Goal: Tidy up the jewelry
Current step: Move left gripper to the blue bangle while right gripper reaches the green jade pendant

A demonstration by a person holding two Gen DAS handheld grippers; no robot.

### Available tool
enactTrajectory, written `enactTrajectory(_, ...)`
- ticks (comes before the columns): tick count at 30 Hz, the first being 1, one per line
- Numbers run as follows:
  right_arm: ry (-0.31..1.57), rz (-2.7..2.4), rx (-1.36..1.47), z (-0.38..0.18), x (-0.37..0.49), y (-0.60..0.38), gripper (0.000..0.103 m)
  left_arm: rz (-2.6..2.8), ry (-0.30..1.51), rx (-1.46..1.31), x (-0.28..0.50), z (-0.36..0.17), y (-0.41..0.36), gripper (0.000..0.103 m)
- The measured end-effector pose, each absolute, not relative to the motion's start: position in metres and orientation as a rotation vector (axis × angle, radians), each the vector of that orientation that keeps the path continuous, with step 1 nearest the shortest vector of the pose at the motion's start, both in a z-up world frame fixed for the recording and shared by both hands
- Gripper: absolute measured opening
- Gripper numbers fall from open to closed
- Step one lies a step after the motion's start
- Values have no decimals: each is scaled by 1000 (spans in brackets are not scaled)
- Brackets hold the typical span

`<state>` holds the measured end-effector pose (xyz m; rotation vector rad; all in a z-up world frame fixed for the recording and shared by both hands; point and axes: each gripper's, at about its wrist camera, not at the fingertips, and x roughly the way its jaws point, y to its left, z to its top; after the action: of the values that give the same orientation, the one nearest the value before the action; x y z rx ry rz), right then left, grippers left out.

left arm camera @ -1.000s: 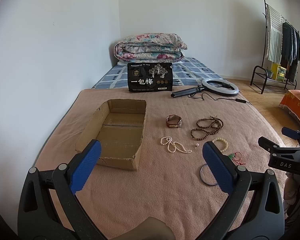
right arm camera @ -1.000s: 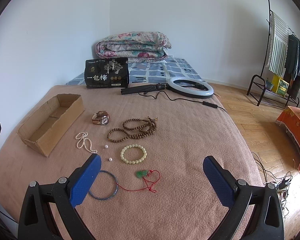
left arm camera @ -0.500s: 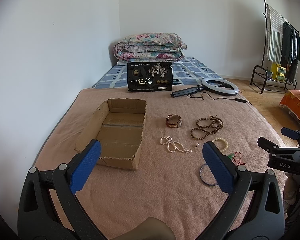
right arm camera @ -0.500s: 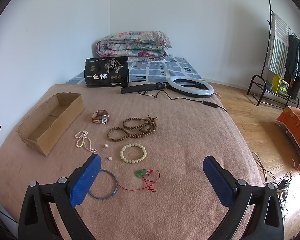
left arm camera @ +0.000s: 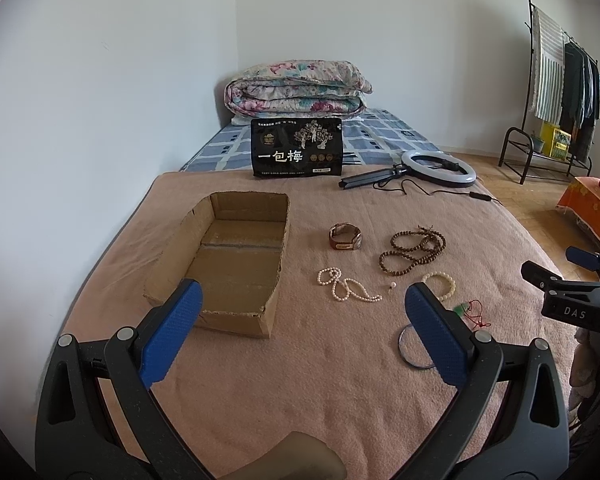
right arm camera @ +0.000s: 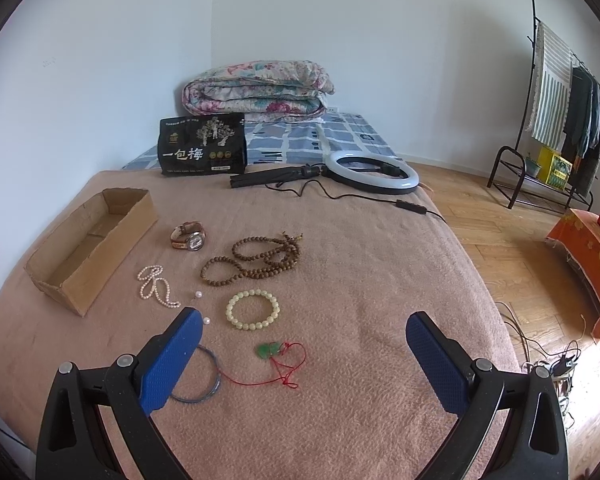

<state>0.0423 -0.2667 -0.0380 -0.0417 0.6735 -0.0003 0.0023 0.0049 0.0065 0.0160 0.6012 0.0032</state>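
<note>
While every piece lies loose on the bed (right arm camera: pixel 360 280), both grippers hover with fingers apart, holding nothing.
The cardboard box (left arm camera: pixel 236 264) sits bare just left of the pearl necklace (left arm camera: pixel 346 286), seemingly waiting to receive the jewelry.

A bedroom in a home. Shown by a bed (left arm camera: pixel 340 360) under a pink blanket, with a folded floral quilt (left arm camera: pixel 296 90) stacked at the head against plain white walls. Off to the right, wooden parquet floor (right arm camera: pixel 512 232), a black clothes rack (right arm camera: pixel 560 120) hung with garments and a striped towel. Also on the bed: a ring light (right arm camera: pixel 370 170) on its tripod, cord trailing.
</note>
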Motion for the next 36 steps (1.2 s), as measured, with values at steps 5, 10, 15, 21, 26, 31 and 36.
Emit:
enactTrajectory(5, 673, -24, -21, -34, 52, -278, 103, -11, 606, 25, 1, 7, 0, 103)
enactTrajectory(10, 681, -6, -15, -34, 58, -288, 103, -39, 624, 34, 7, -1, -7, 103)
enactTrajectory(15, 720, 8, -15, -40, 67, -292, 103, -67, 652, 38, 11, -8, -14, 103)
enactTrajectory(21, 774, 50, -19, -50, 78, -291, 102, -120, 693, 61, 18, -19, -24, 99)
enactTrajectory(26, 834, 101, -14, -64, 86, -283, 100, -175, 730, 78, 22, -31, -34, 99)
enactTrajectory(31, 904, 141, -2, -80, 96, -279, 94, -276, 796, 58, 28, -44, -44, 99)
enactTrajectory(36, 973, 176, 46, -96, 109, -283, 88, -347, 868, 54, 36, -64, -60, 99)
